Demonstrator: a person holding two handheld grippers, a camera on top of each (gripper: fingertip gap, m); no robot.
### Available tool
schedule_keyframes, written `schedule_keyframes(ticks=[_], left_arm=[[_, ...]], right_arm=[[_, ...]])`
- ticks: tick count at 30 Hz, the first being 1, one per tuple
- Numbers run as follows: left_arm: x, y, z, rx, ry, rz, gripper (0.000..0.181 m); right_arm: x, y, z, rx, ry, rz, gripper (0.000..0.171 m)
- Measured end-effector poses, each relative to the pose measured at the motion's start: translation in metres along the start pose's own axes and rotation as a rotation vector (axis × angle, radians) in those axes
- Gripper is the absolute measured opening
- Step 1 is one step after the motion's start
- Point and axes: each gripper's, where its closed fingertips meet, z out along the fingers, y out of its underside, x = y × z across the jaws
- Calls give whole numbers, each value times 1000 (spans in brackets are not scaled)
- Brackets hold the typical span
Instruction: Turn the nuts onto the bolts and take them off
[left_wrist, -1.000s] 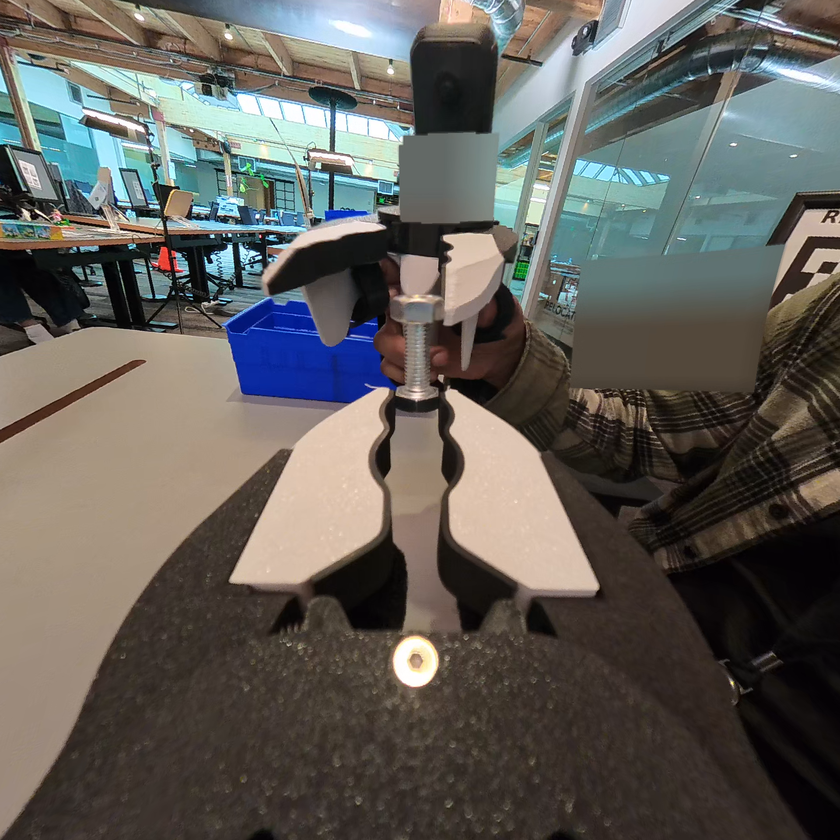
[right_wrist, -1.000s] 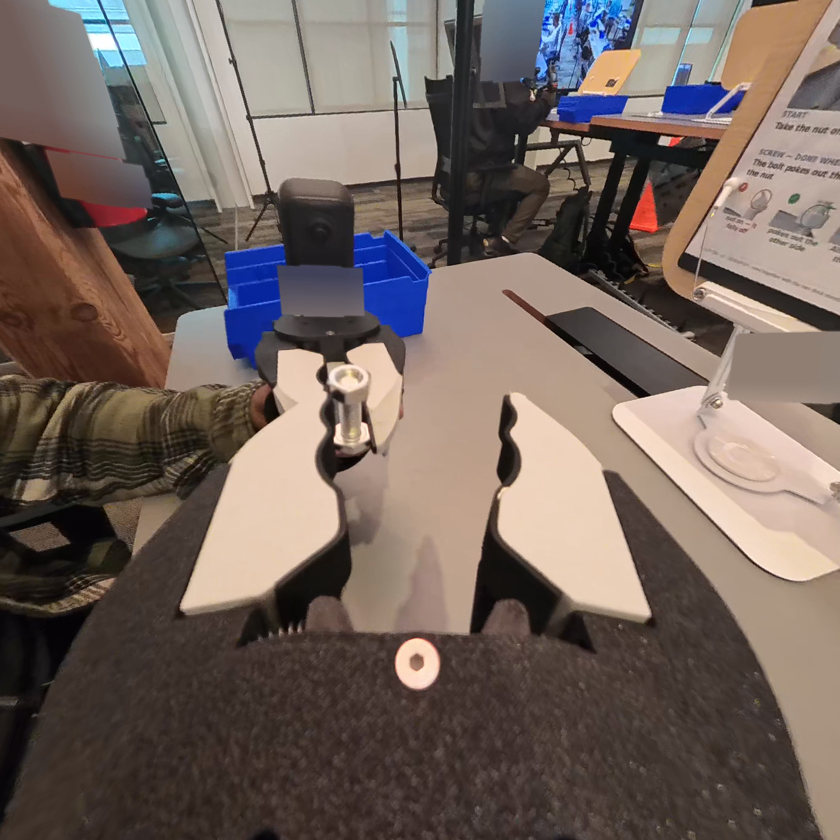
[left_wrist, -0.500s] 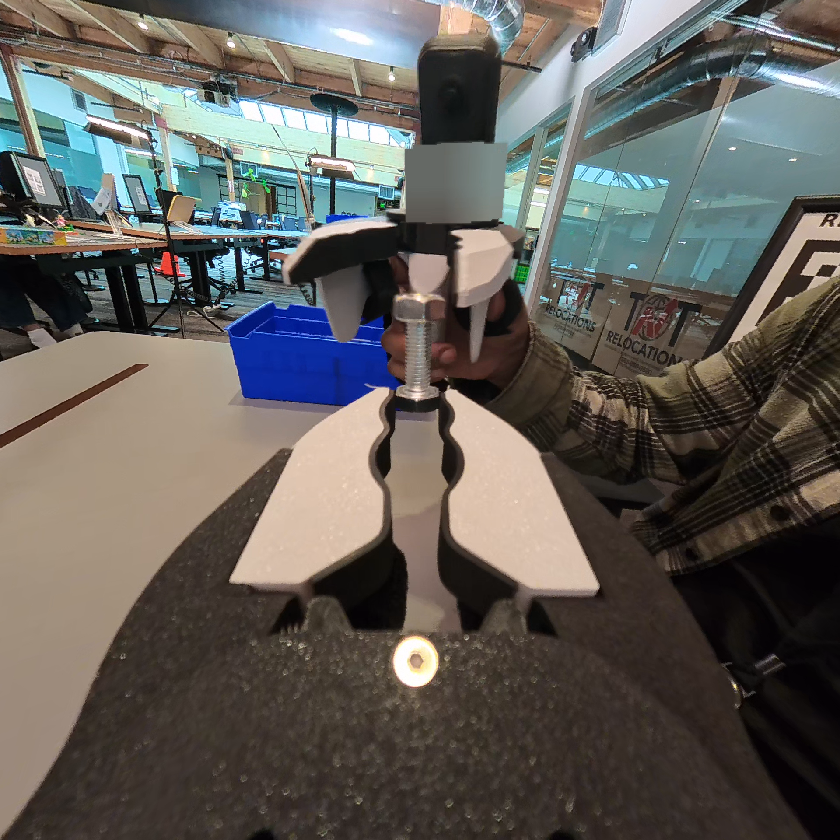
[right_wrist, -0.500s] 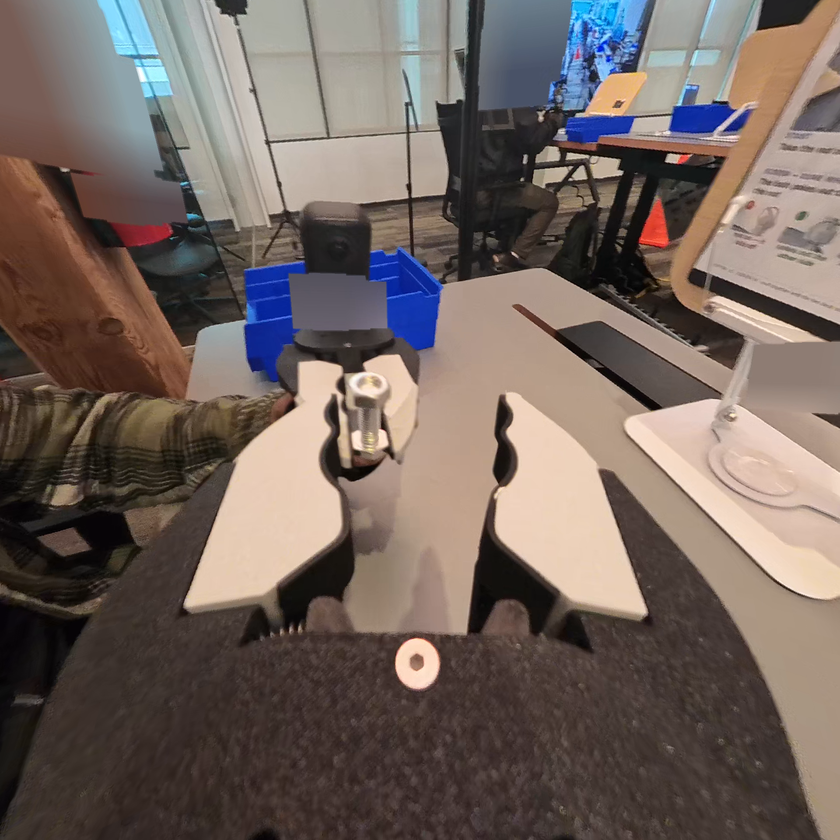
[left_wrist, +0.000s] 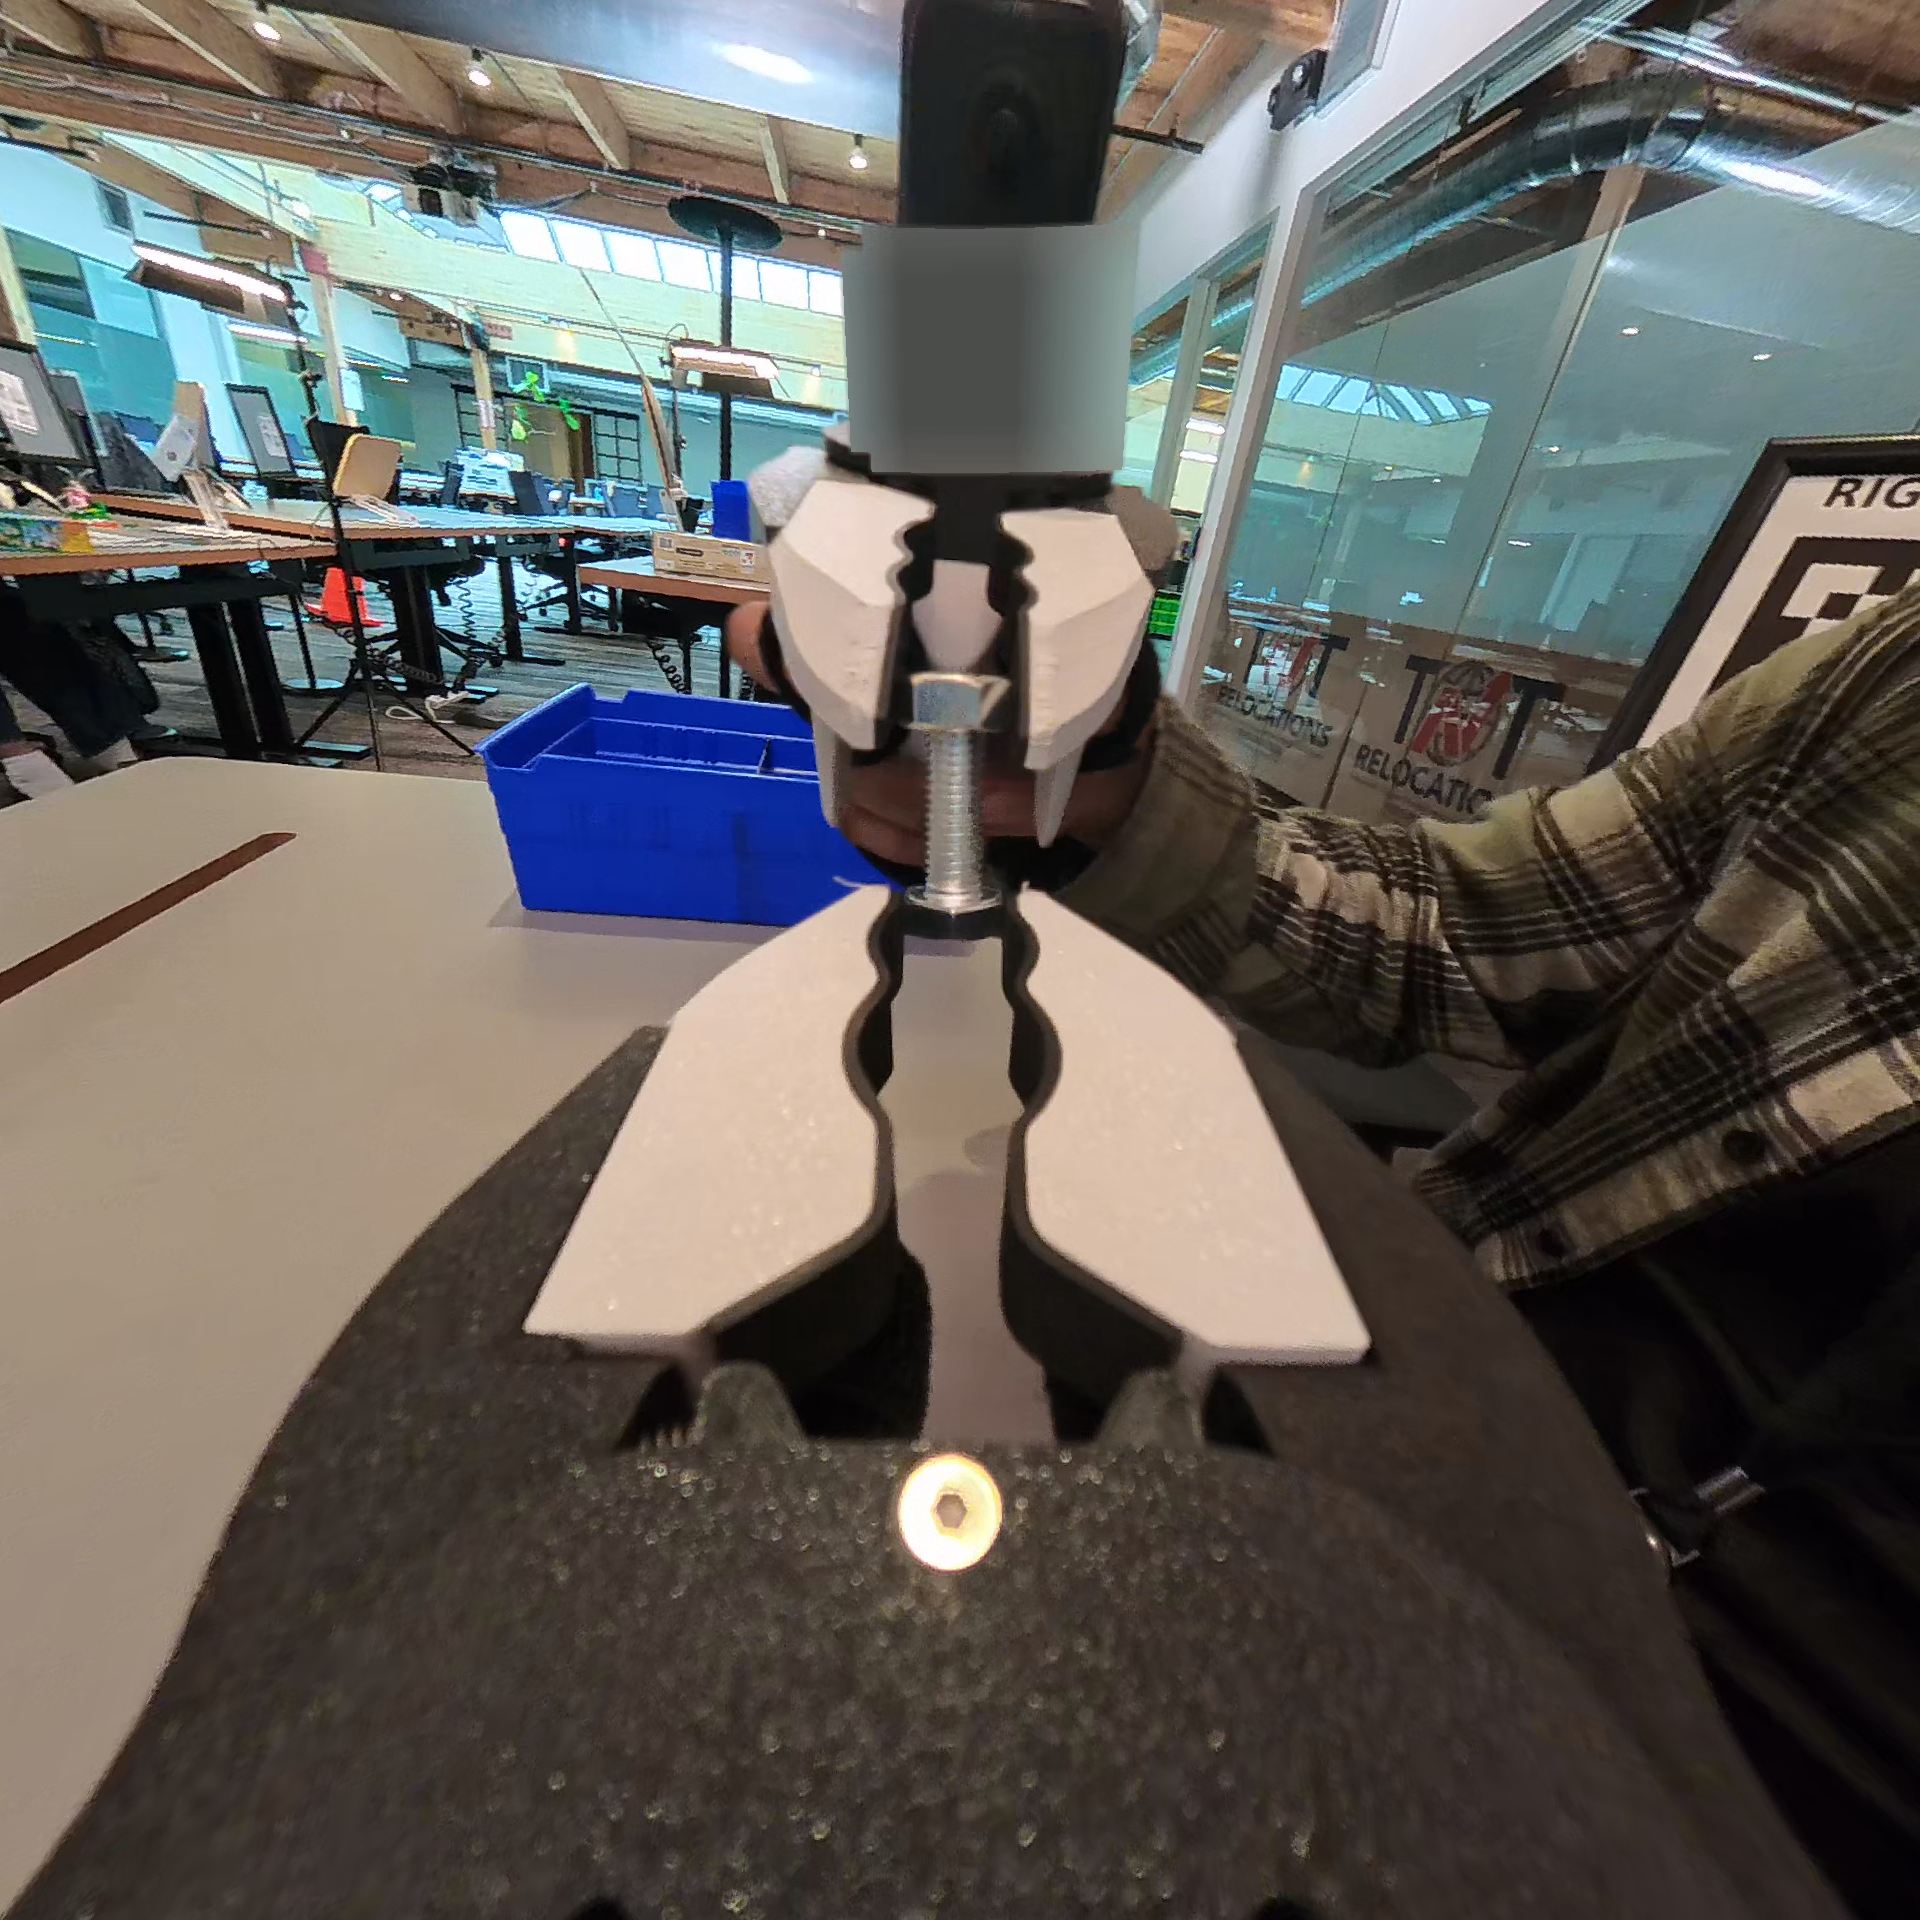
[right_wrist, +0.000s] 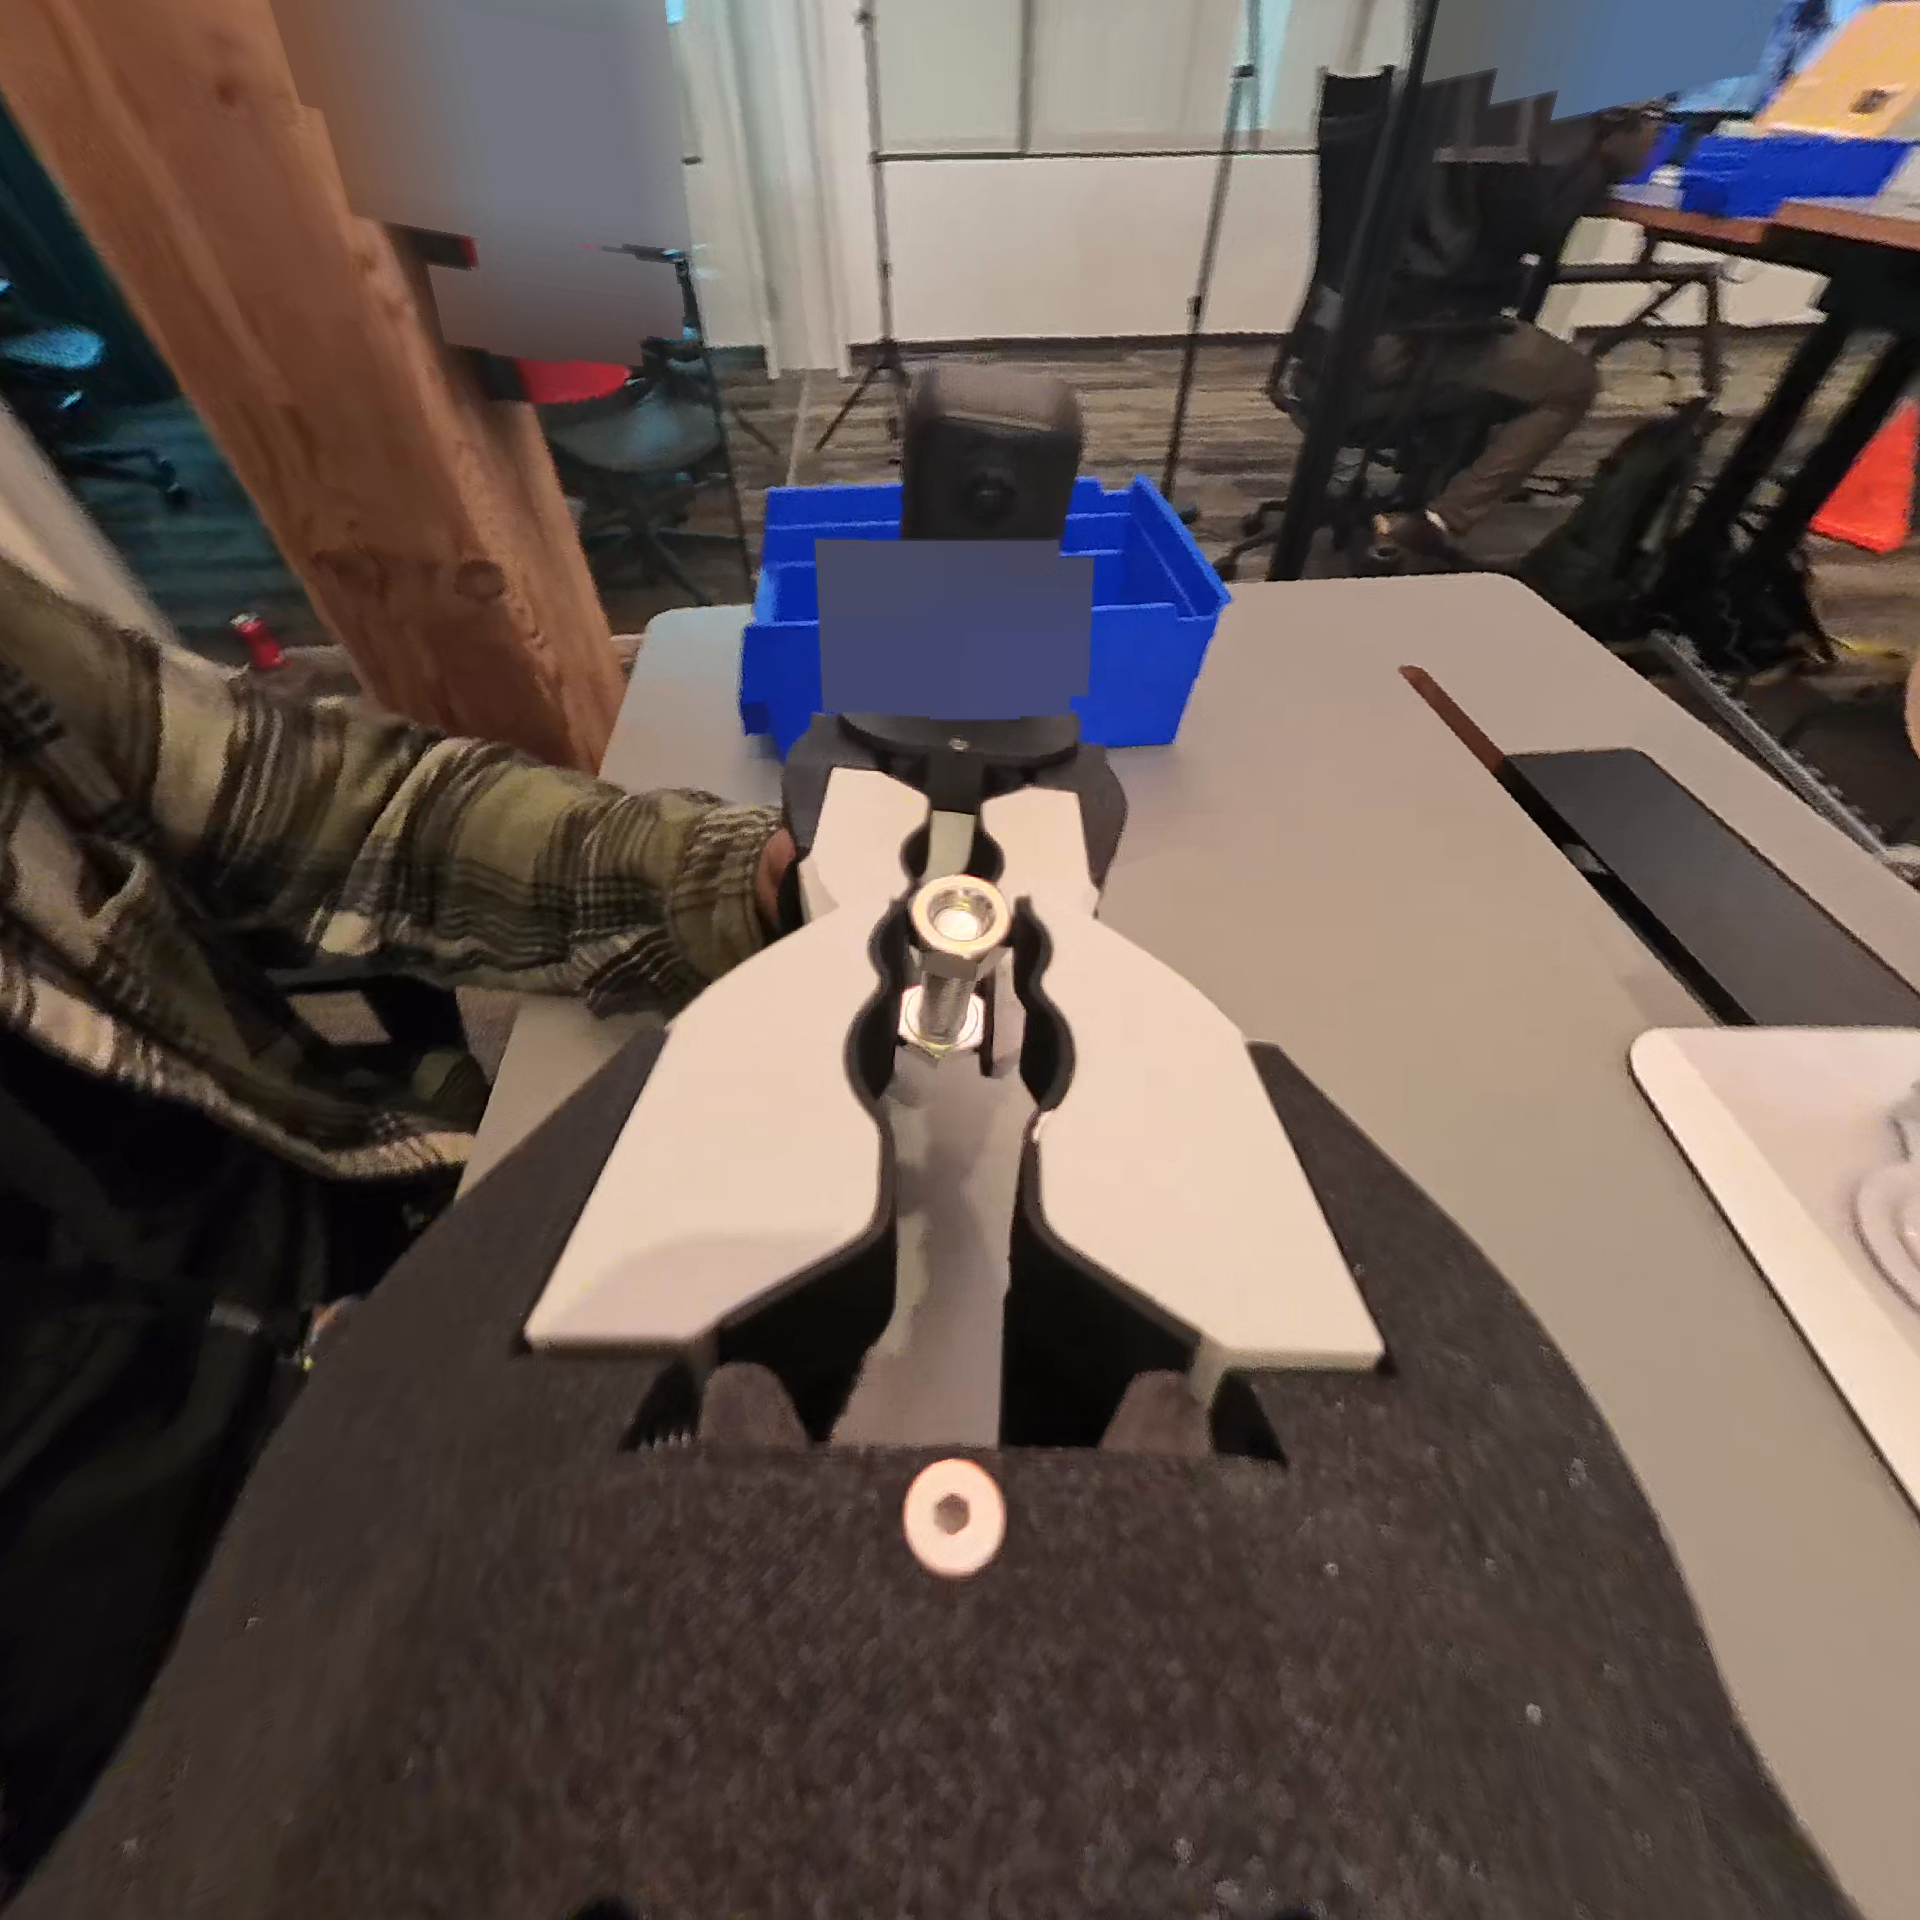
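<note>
The right tool (right_wrist: 954, 961) has its two white fingers (right_wrist: 790, 1122) drawn in around the head of an upright bolt (right_wrist: 951, 961), the tips on either side of it. Lower on the shank sits a nut (right_wrist: 940, 1029), clamped in the left tool (right_wrist: 951, 1023) facing from the far side. A plaid sleeve (right_wrist: 436, 862) reaches in behind that tool. A blue bin (right_wrist: 1143, 644) stands on the grey counter (right_wrist: 1351, 883) beyond, with a white tray (right_wrist: 1766, 1164) at the right edge.

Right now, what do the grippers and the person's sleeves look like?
Each gripper has two flat white fingers with wavy black inner edges on a grainy black body. A black camera tops each. The sleeves are green plaid.
</note>
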Motion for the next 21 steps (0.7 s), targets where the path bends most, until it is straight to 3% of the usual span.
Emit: schedule_keyframes(ticks=[7, 8, 12, 16, 21], left_arm=[[7, 5, 5, -22, 44, 4, 18], [6, 5, 4, -21, 38, 2, 18], [0, 0, 0, 11, -4, 7, 17], [-8, -8, -7, 57, -54, 15, 17], [-5, -11, -6, 71, -47, 24, 18]], right_arm=[[-9, 6, -4, -130, -254, -169, 20], [-5, 7, -3, -159, -243, -170, 27], [17, -2, -2, -171, -23, -78, 81], [30, -14, -4, 9, 233, 67, 87], [43, -9, -16, 12, 351, 44, 88]])
